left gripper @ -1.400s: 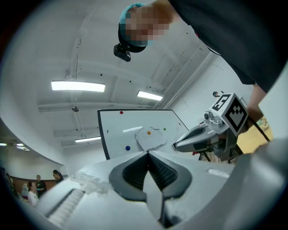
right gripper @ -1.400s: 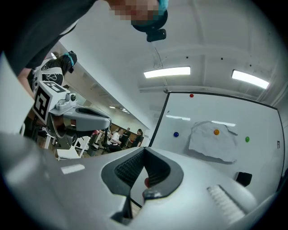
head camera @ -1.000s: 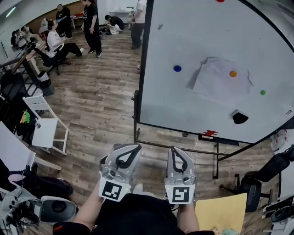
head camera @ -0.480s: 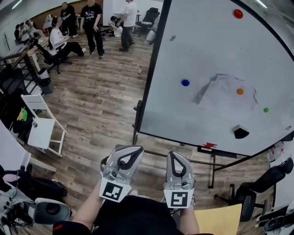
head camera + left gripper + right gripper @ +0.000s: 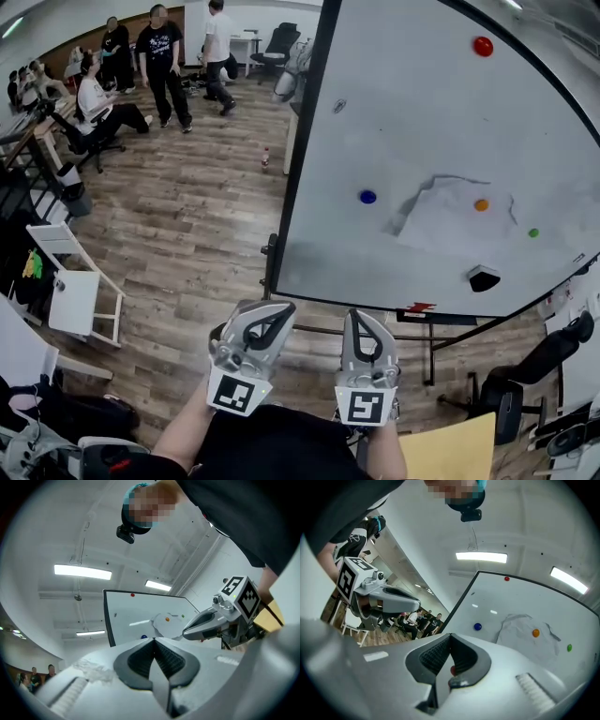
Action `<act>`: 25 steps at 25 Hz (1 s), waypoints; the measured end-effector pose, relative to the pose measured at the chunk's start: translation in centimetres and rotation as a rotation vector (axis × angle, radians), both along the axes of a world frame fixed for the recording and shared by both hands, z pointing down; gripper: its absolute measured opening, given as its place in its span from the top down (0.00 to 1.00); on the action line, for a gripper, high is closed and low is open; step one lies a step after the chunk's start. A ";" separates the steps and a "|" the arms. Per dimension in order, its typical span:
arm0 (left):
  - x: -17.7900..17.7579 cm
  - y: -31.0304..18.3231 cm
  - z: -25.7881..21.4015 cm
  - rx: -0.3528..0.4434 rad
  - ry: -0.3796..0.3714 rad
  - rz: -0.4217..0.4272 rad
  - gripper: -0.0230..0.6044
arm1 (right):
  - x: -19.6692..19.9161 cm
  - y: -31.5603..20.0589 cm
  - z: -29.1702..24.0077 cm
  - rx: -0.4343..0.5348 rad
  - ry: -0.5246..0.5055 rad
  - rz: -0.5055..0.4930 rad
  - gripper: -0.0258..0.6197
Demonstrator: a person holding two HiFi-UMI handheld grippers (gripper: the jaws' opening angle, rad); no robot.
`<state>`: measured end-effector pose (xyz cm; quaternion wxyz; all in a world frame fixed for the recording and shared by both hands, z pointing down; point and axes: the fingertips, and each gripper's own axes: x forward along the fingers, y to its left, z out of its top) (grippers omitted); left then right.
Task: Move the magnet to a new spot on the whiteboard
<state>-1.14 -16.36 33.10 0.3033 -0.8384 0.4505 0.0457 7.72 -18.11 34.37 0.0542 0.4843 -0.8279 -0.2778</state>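
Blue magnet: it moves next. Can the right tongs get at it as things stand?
Probably yes: nothing stands between the right tongs and the blue magnet, though they're shut and short of the whiteboard.

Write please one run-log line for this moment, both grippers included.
left gripper: shut, empty | right gripper: shut, empty | whiteboard: ahead, untouched | blue magnet: on whiteboard, not gripped

No readable text or numbers; only coded square markers on left tongs and right tongs
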 end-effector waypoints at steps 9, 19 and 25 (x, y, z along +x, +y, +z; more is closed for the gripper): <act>-1.1 -4.1 -0.7 0.015 0.006 0.035 0.96 | -1.2 -4.2 -1.7 0.044 0.038 0.038 0.96; -2.1 -7.2 -1.0 0.021 0.001 0.078 0.96 | -3.0 -9.1 -5.2 0.079 0.046 0.073 0.96; -1.5 -8.0 -1.1 0.023 -0.004 0.123 0.96 | -2.3 -11.5 -5.8 0.035 0.060 0.147 0.96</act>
